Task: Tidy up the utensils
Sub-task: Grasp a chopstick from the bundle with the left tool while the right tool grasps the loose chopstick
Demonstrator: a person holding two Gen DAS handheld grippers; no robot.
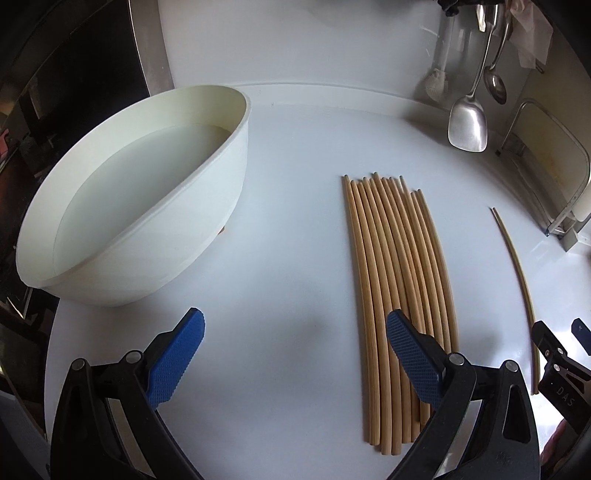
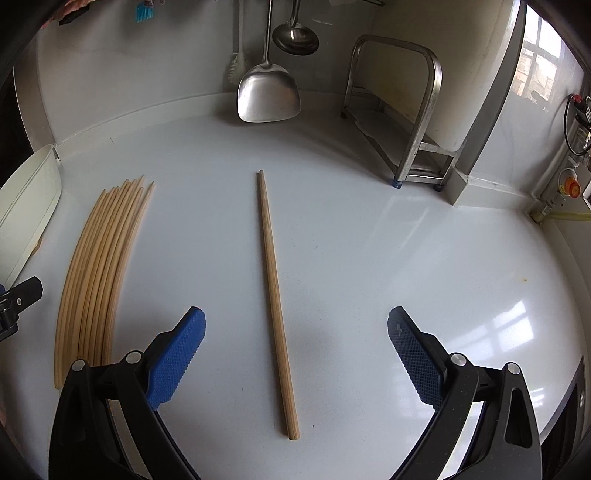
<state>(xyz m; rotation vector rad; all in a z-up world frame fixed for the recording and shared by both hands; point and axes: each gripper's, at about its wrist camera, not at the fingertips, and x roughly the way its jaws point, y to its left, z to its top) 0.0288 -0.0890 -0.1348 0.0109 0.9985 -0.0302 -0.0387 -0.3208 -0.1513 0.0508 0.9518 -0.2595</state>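
Observation:
Several wooden chopsticks lie side by side in a neat row on the white counter; the right wrist view shows the same row at its left. One single chopstick lies apart, straight ahead between the fingers of my right gripper, which is open and holds nothing. That lone chopstick shows at the right edge of the left wrist view. My left gripper is open and empty, its right finger above the near end of the row. A white bowl stands to the left.
A steel spatula and a ladle hang against the back wall. A metal rack stands at the back right. The other gripper's black tip shows at the right of the left wrist view.

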